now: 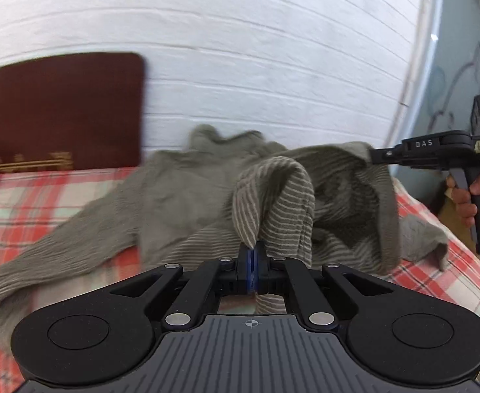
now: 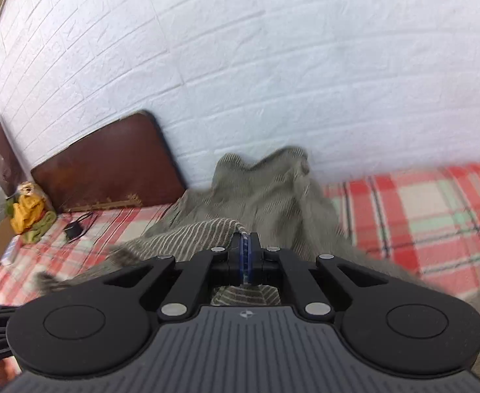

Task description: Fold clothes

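There is one grey striped garment and there are two grippers. There is one dark brown board too – it leans on the white brick wall. The bed has a red, white and green checked sheet. A little pile of yellow and green cloth sits at the far end of the bed.

The left gripper is squeezed tight on a fold of the garment, and the cloth hangs over its tips. The right gripper is squeezed tight on another edge – a hand holds its handle. The rest of the garment lies spread on the bed, up to the wall.
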